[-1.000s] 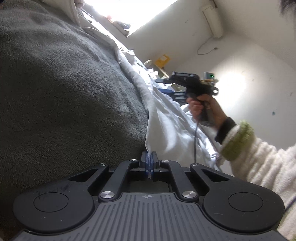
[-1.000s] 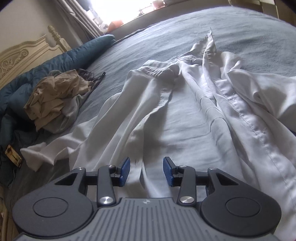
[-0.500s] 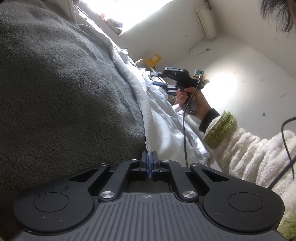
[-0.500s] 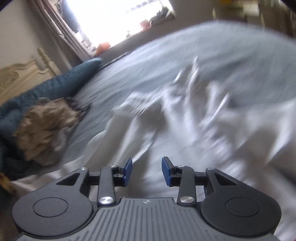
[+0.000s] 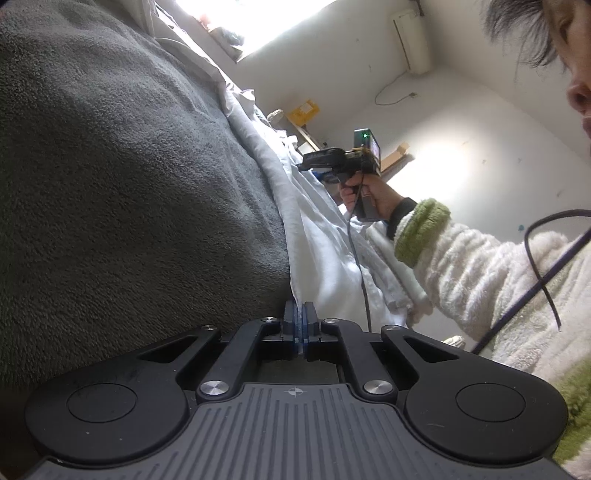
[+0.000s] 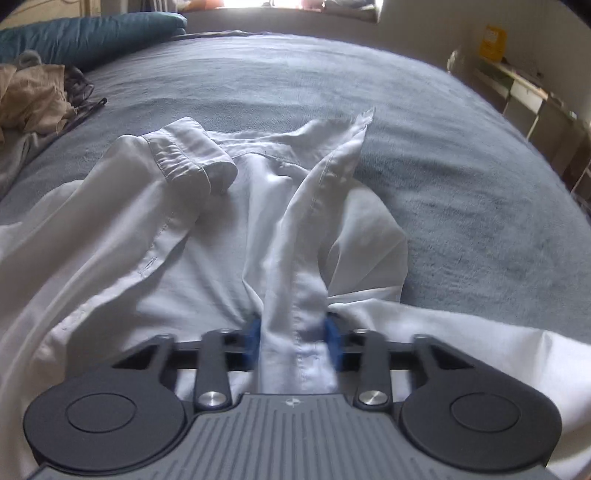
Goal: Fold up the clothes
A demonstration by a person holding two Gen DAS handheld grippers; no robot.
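Note:
A white shirt (image 6: 173, 258) lies crumpled on the grey blanket (image 6: 443, 155), with a cuff (image 6: 192, 162) turned up at the far left. Its stitched front band (image 6: 295, 295) runs up between the blue pads of my right gripper (image 6: 293, 332). The jaws are closing around the band and the pads are blurred. In the left wrist view the shirt (image 5: 325, 251) hangs along the blanket's edge (image 5: 129, 184). My left gripper (image 5: 299, 312) is shut on its lower edge. The right gripper (image 5: 314, 170) shows there, held in a hand over the shirt.
A pile of beige and grey clothes (image 6: 29, 99) lies at the far left beside a teal pillow (image 6: 92, 33). Shelves (image 6: 524, 88) stand off the bed's right side. The person's fluffy white sleeve (image 5: 480, 266) and a cable (image 5: 546, 288) fill the right of the left wrist view.
My right gripper swung toward the shirt's collar end and came down over the front band, its jaws narrowing around it. The left gripper stayed shut on the shirt's edge.

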